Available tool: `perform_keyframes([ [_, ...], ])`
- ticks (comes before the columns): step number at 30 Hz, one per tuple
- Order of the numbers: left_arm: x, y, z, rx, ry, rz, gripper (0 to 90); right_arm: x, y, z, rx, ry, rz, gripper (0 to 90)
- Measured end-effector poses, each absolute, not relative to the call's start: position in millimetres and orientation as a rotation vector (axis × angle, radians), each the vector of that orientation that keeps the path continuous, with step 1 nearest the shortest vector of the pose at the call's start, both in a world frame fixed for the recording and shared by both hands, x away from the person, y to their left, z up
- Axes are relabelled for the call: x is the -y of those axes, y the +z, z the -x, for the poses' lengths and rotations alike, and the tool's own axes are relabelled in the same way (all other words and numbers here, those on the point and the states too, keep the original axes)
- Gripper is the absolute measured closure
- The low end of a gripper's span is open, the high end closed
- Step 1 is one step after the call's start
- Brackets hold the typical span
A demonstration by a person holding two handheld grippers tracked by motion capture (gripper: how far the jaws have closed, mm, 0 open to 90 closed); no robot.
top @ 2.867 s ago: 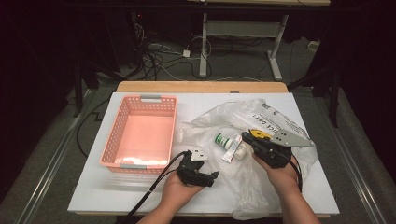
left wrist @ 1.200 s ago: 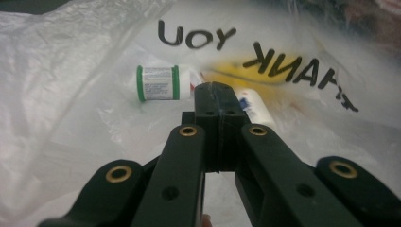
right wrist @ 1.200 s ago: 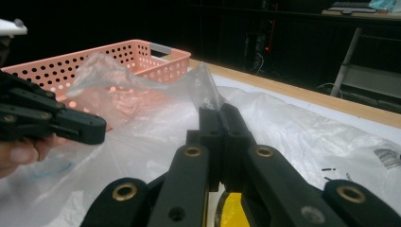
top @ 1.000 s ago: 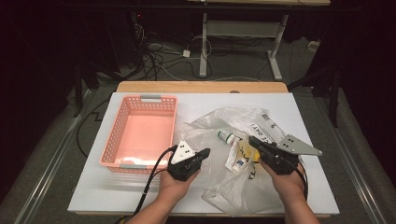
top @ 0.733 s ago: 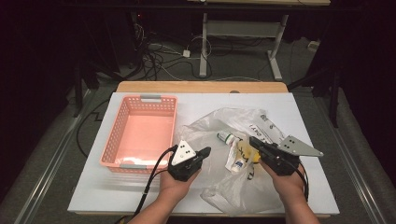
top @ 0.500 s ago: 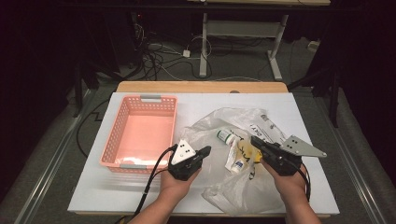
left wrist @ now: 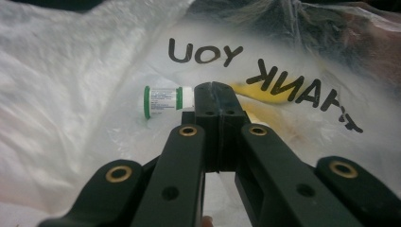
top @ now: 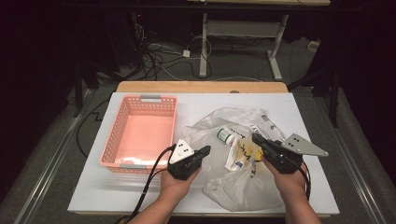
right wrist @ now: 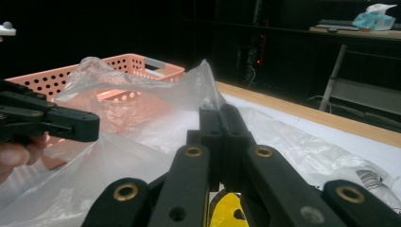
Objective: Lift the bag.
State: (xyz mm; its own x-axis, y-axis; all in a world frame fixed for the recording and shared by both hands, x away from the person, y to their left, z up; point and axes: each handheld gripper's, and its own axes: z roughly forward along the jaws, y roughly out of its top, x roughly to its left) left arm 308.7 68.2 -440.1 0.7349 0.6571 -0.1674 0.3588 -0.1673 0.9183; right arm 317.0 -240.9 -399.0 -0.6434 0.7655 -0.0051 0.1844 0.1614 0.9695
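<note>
A clear plastic bag (top: 243, 186) printed with "THANK YOU" lies crumpled on the white table (top: 93, 196). Inside it are a small white bottle with a green cap (top: 227, 136) (left wrist: 163, 100), a white tube (top: 235, 158) and something yellow (top: 250, 150) (right wrist: 226, 210). My left gripper (top: 206, 150) (left wrist: 215, 90) is shut at the bag's left edge, with film right at its tip. My right gripper (top: 255, 138) (right wrist: 220, 111) is shut on a fold of the bag, which rises in a peak (right wrist: 206, 80) above the jaws. The left gripper (right wrist: 92, 126) faces it from the left.
An empty pink mesh basket (top: 119, 140) (right wrist: 156, 66) stands left of the bag, close to the left hand. The table's far wooden edge (top: 201, 87) borders a dark floor with cables and desk legs. Bare table lies behind the bag.
Since the oldest frame the two hands have drawn apart, the right one to the right, and the bag's contents show more plainly. Over the last second nothing has moved.
</note>
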Motion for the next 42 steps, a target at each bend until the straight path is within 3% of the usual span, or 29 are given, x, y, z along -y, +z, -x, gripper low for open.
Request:
perform_keyframes([
  [14, -68.8, -417.1, -310.4, -0.804, 0.405, -1.680, 88.6, 234.7, -399.7, -315.1, -1.906, 1.529, -0.882, 90.0],
  [23, -58.1, -390.2, -328.7, -0.766, 0.445, -1.616, 88.6, 236.2, -381.9, -319.4, -1.831, 1.548, -0.869, 90.0],
  [42, -22.5, -322.8, -370.3, -0.667, 0.535, -1.563, 88.6, 240.2, -349.3, -355.4, -1.688, 1.573, -0.895, 90.0],
])
